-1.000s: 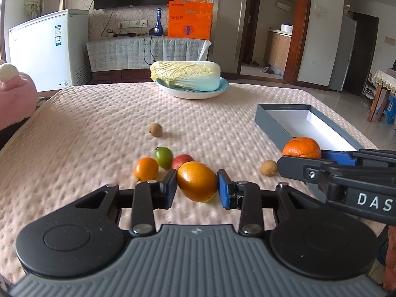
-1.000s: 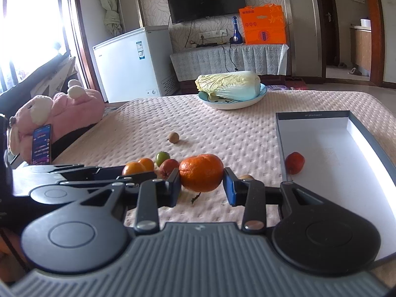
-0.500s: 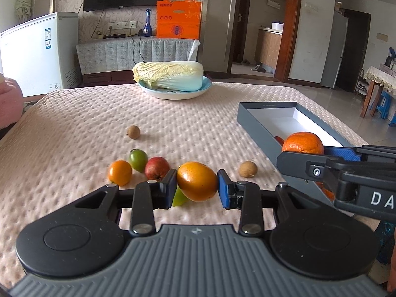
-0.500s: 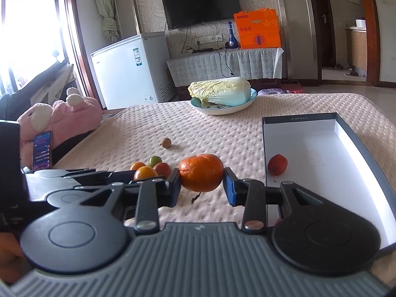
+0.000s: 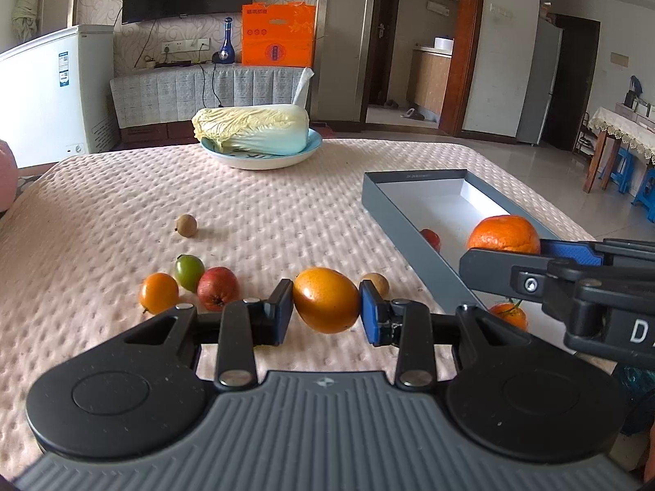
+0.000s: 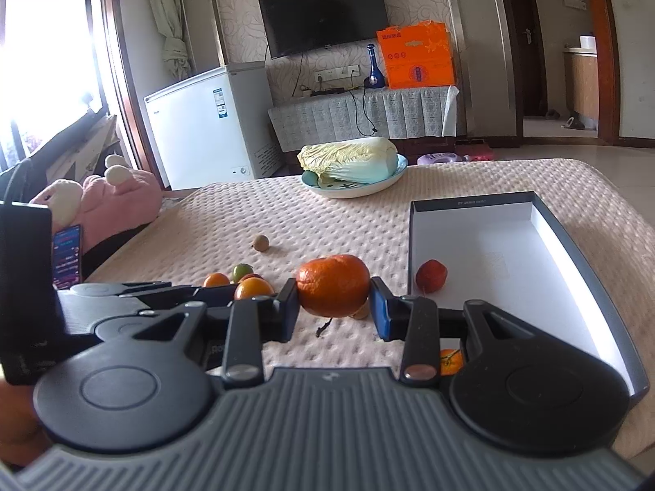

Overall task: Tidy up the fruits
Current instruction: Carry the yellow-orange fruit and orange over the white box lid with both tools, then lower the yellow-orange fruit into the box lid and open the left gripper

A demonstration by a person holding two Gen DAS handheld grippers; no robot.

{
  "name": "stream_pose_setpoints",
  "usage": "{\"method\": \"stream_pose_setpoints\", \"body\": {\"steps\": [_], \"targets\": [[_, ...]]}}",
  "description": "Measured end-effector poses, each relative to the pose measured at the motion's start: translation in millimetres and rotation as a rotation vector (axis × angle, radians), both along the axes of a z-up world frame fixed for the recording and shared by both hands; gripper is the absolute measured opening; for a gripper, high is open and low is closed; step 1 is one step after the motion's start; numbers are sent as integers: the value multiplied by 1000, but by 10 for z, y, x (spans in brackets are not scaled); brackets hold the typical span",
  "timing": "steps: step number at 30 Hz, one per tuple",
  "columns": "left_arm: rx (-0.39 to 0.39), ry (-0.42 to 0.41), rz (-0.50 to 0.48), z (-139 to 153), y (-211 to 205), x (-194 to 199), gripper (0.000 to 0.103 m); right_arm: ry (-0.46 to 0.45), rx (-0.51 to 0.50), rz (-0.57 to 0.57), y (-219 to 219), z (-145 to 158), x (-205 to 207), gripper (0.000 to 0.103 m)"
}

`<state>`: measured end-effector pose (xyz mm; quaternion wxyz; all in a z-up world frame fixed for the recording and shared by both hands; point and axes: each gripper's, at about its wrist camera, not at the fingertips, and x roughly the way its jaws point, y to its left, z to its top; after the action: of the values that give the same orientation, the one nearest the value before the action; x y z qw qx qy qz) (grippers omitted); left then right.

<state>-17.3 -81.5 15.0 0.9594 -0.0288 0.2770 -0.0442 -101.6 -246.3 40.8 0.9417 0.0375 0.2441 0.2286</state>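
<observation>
My left gripper [image 5: 326, 305] is shut on a smooth yellow-orange fruit [image 5: 326, 300] and holds it above the pink tablecloth. My right gripper [image 6: 333, 307] is shut on a mandarin orange [image 6: 333, 285], raised near the left wall of the grey box [image 6: 573, 253]; the mandarin also shows in the left wrist view [image 5: 503, 234]. The box [image 5: 393, 221] holds a small red fruit [image 6: 430, 274] and a small orange one [image 6: 450, 361]. A small orange fruit [image 5: 158, 292], a green one [image 5: 188, 272], a red one [image 5: 217, 288] and two brown ones [image 5: 186, 225] [image 5: 376, 282] lie on the cloth.
A blue plate [image 5: 262, 159] with a Chinese cabbage [image 5: 251, 129] stands at the far middle of the table. A pink plush toy [image 6: 98, 200] and a phone [image 6: 67, 260] are at the left edge. The table's right edge drops to the floor beyond the box.
Both grippers have moved right towards the box with their fruits still held. The loose fruits on the cloth have shifted left in view.
</observation>
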Motion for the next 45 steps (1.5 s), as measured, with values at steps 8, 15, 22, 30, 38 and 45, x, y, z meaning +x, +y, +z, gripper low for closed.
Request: {"method": "stream_pose_setpoints", "body": {"steps": [8, 15, 22, 30, 38, 45], "targets": [[-4, -1, -14, 5, -82, 18, 40, -10, 8, -14, -93, 24, -19, 39], [-8, -12, -41, 22, -181, 27, 40, -8, 6, -50, -245, 17, -10, 39], [-14, -21, -69, 35, -291, 39, 40, -6, 1, -92, -429, 14, -9, 39], [-24, -25, -99, 40, -428, 60, 40, -5, -5, -139, -626, 19, -41, 39], [-20, -34, -138, 35, -628, 91, 40, 14, -34, -174, -748, -20, -71, 39], [-23, -37, -166, 23, -801, 144, 40, 24, -47, -184, -822, -27, -93, 39]]}}
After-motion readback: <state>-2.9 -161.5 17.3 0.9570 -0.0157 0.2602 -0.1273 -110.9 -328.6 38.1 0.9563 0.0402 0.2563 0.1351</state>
